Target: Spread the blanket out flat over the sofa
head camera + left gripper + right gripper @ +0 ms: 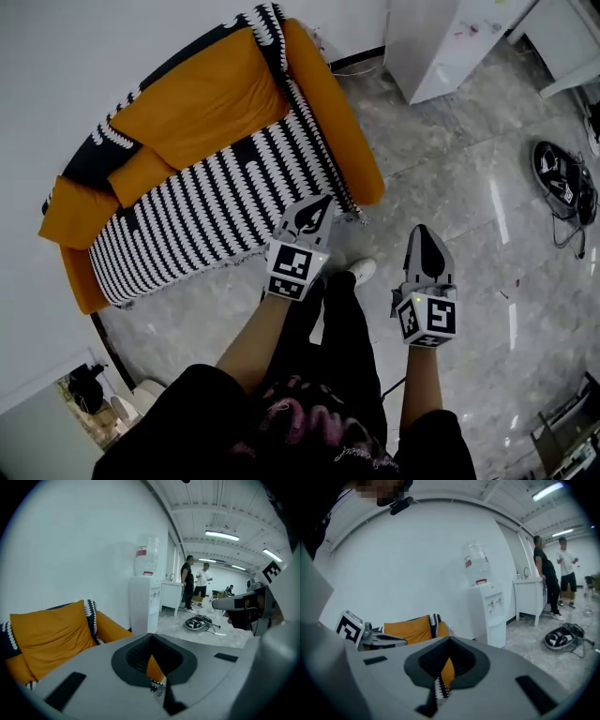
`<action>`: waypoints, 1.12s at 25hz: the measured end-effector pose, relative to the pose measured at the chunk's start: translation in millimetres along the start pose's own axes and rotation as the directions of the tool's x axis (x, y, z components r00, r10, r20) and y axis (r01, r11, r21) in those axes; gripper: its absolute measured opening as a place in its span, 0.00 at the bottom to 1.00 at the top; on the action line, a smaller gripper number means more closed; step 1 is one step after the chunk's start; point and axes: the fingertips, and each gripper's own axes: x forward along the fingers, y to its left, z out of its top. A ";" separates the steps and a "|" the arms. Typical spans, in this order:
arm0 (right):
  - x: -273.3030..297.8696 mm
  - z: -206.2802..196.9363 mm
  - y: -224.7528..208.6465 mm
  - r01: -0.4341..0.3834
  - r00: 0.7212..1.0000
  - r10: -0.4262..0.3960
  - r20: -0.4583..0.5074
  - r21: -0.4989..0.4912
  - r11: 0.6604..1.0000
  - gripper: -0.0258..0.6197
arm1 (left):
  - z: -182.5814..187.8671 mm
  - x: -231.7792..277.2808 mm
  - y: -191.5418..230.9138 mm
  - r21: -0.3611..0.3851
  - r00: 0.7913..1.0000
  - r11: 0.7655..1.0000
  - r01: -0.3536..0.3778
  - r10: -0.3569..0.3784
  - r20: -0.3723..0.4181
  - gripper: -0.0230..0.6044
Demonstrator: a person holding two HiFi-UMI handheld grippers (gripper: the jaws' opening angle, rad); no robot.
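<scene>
Only the head view lays out the blanket (216, 206): black with white stripes, it lies over the seat of the orange sofa (333, 122), reaches the seat's front edge and runs up over the backrest at the end nearer the bare orange arm. An orange back cushion (202, 98) rests on top of it. The same view shows me standing on the grey floor (469, 187) just off the sofa's front corner, one white shoe (361, 272) showing.

My left gripper (317, 214) hangs over that corner of the seat, above the blanket's fringe. My right gripper (427, 246) is beside it, over bare floor.

The gripper views give what the head view lacks: a white water dispenser (143, 604) against the wall, with a clear bottle (146, 555) on top, two people (188, 581) standing further down the room, and ceiling strip lights (221, 535). A heap of black gear (562, 178) lies on the floor, seen from all three.

The bottle's red label is too small to read. The marker cubes carry only black and white squares.

Both pairs of my jaws are clenched together on nothing; through the slit left between each pair I see only a sliver of orange sofa and blanket edge, well beyond them
</scene>
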 end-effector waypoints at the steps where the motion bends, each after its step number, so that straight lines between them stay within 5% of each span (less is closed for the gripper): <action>1: 1.4 2.9 12.2 -0.013 1.000 0.013 0.003 -0.010 1.000 0.07 | -2.2 -10.5 8.3 -0.012 1.000 1.000 -0.014 0.014 0.005 0.05; 15: 21.8 41.6 124.7 -0.162 0.987 0.163 0.004 -0.118 0.980 0.07 | -0.2 -116.5 103.1 -0.083 0.976 0.975 -0.207 0.211 0.044 0.05; 28: 70.3 55.9 242.3 -0.349 0.936 0.353 -0.021 -0.212 0.913 0.07 | -23.4 -198.5 192.8 -0.189 0.910 0.899 -0.394 0.411 0.056 0.05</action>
